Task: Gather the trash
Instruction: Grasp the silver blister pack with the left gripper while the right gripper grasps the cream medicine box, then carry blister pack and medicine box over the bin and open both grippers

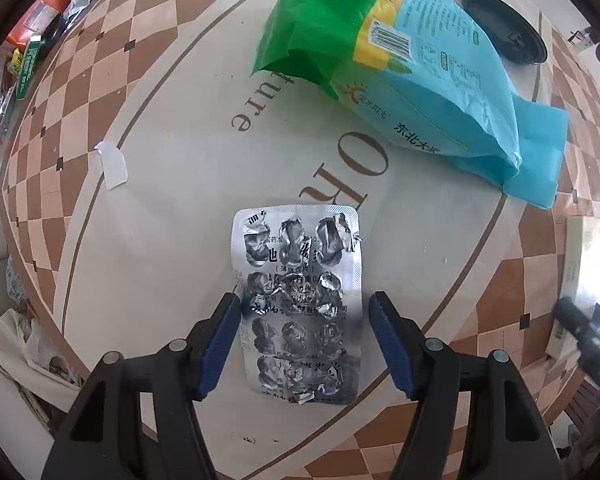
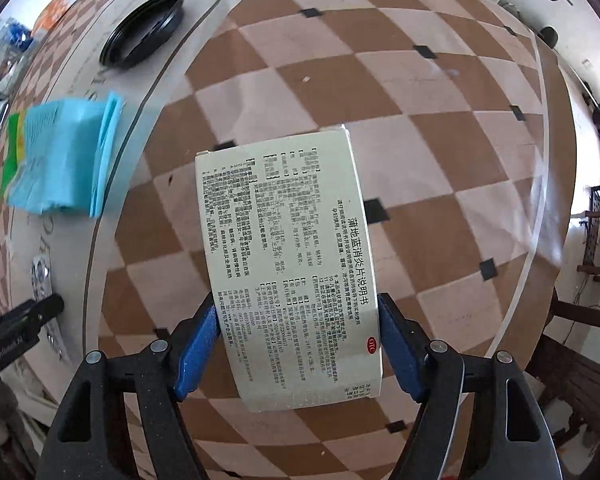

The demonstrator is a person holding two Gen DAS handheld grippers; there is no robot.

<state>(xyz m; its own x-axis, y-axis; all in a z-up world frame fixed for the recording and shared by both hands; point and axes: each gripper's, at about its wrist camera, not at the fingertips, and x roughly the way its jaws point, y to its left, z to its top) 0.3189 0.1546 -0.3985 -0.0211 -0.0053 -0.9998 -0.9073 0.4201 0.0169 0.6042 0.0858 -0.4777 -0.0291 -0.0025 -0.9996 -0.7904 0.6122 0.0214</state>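
Observation:
A used silver blister pack [image 1: 296,264] lies flat on the round table [image 1: 160,240]. My left gripper [image 1: 304,300] points down over it, jaws astride its lower half. The left pad touches the pack's edge and the right pad stands a little clear, so the gripper is open. In the right wrist view a white medicine box [image 2: 288,264] with printed text lies on the checkered part of the table [image 2: 440,152]. My right gripper [image 2: 296,300] has both blue pads against the box's long sides. The blister pack [image 2: 40,276] and left gripper also show at the left edge there.
A large blue, green and yellow rice bag [image 1: 420,80] lies beyond the blister pack, with a black round lid [image 1: 500,28] behind it. A white paper scrap [image 1: 112,164] sits to the left. Packets and boxes [image 1: 20,60] crowd the table's far left edge.

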